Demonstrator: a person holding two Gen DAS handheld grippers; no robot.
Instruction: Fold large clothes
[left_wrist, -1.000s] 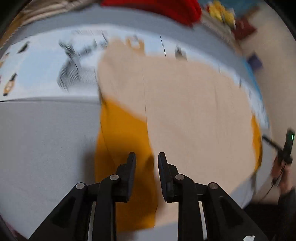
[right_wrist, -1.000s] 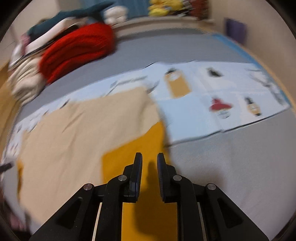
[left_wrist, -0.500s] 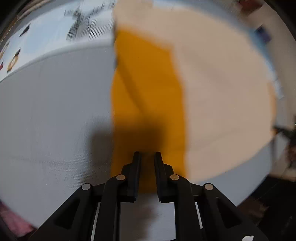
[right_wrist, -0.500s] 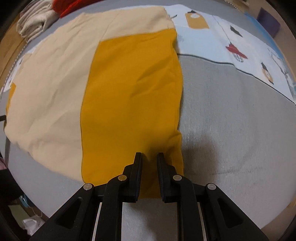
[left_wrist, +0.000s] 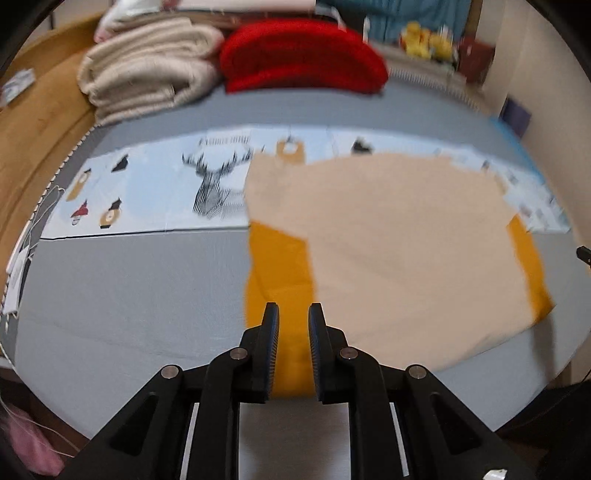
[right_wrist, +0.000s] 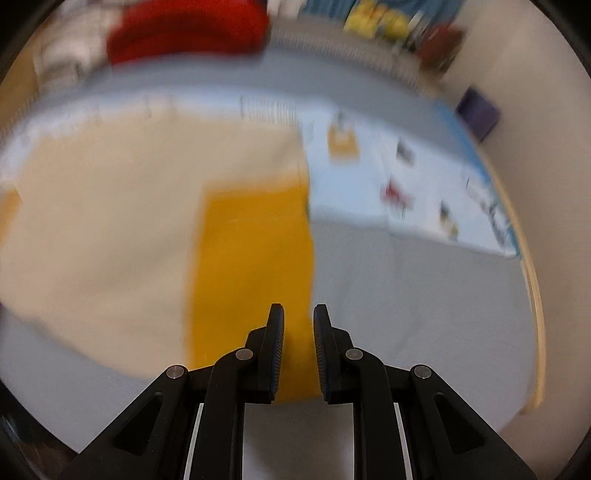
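A large beige garment with mustard-yellow panels lies flat on a grey bed. Its left yellow panel runs toward the near edge; my left gripper hovers above that panel's near end, jaws a little apart and empty. The right wrist view is blurred: the beige body is at left and the right yellow panel in the middle. My right gripper is above that panel's near right corner, jaws a little apart and empty.
A light blue printed sheet lies under the garment's far part, also in the right wrist view. A folded beige blanket and a red blanket sit at the bed's far side. A wooden floor is at left.
Both grippers have lifted and pulled back from the yellow panels' near ends, so the views tilt up to show the whole bed. The jaws are slightly wider apart than half a second ago.
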